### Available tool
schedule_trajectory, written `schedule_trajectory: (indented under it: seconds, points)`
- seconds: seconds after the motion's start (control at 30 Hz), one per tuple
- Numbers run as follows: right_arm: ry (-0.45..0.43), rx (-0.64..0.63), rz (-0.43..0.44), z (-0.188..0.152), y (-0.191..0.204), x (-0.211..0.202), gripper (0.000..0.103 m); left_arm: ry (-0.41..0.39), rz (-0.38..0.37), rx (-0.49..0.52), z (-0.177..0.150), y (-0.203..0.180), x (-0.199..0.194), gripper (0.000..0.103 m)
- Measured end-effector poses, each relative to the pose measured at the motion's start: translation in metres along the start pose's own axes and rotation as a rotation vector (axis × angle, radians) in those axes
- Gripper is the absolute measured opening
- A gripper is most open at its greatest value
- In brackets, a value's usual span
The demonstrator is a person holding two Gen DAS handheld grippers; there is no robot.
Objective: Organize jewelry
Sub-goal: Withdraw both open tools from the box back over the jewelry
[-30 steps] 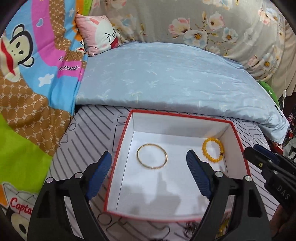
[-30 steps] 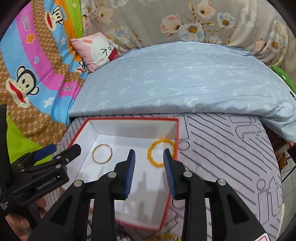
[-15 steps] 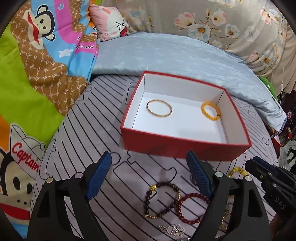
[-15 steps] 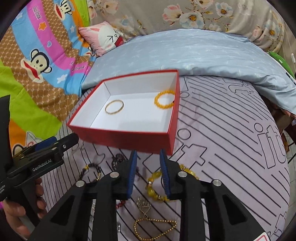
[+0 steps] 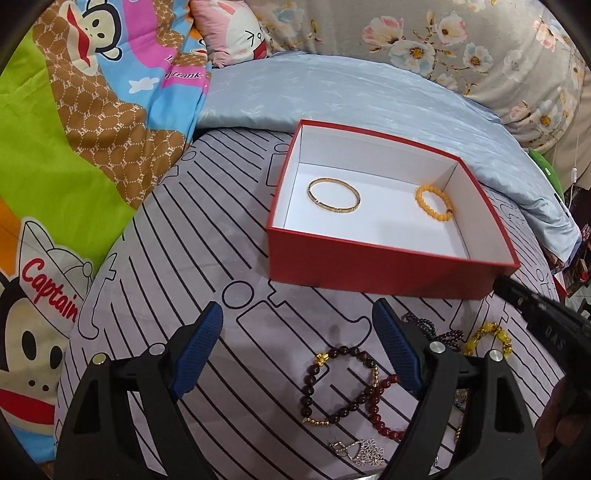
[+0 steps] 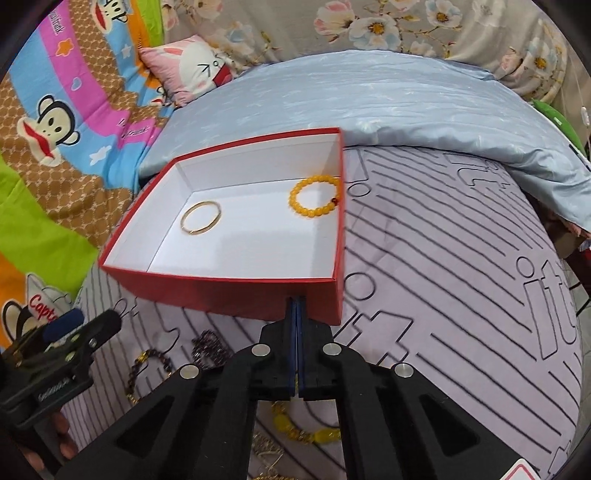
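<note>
A red box (image 5: 369, 267) with a white inside sits on the striped bed cover and holds a gold bangle (image 5: 333, 194) and a yellow bead bracelet (image 5: 434, 203); the box (image 6: 221, 291), bangle (image 6: 201, 222) and bracelet (image 6: 316, 201) also show in the right wrist view. My left gripper (image 5: 297, 341) is open and empty, in front of the box. Loose jewelry lies under it: a dark red bead bracelet (image 5: 338, 384), a red one (image 5: 380, 417), a yellow one (image 5: 489, 338). My right gripper (image 6: 296, 310) is shut, nothing visible between its fingers, above a yellow bracelet (image 6: 303, 434).
A light blue quilt (image 5: 351, 96) lies behind the box. A cartoon monkey blanket (image 5: 74, 129) covers the left side, with a pink pillow (image 5: 231, 31) at the back. A silver flower pendant (image 5: 364, 450) lies near the front edge. The bed edge drops off at the right (image 6: 569, 258).
Both grippers pulled back and lowered from over the box to the loose jewelry in front of it. The right gripper's fingers closed fully. The left stayed open.
</note>
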State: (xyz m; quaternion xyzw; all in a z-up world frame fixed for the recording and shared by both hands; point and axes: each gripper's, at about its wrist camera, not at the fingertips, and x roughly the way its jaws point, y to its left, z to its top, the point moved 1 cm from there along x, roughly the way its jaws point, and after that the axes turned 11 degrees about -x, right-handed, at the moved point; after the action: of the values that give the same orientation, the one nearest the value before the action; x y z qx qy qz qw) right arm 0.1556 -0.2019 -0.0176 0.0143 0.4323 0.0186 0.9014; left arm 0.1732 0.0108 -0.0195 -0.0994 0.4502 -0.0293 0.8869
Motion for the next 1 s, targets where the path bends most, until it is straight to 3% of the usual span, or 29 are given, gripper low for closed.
schedule_trajectory:
  seconds: [0.17, 0.53, 0.73, 0.8, 1.0]
  points:
    - [-0.003, -0.011, 0.015, -0.005, 0.003, -0.014, 0.0, 0.014, 0.004, -0.004, -0.009, 0.003, -0.004, 0.079]
    - [0.058, -0.032, 0.013, -0.078, 0.008, -0.048, 0.002, 0.072, 0.014, 0.034, -0.061, 0.011, -0.015, 0.079]
    - [0.093, -0.014, 0.019, -0.098, 0.01, -0.051, 0.016, 0.093, 0.031, 0.026, -0.074, 0.016, -0.009, 0.079]
    - [0.098, -0.012, 0.012, -0.103, 0.011, -0.051, 0.031, 0.081, 0.042, 0.03, -0.075, 0.016, -0.007, 0.079]
    - [0.102, -0.003, 0.008, -0.108, 0.011, -0.052, 0.039, 0.073, 0.025, -0.012, -0.065, 0.022, -0.005, 0.079]
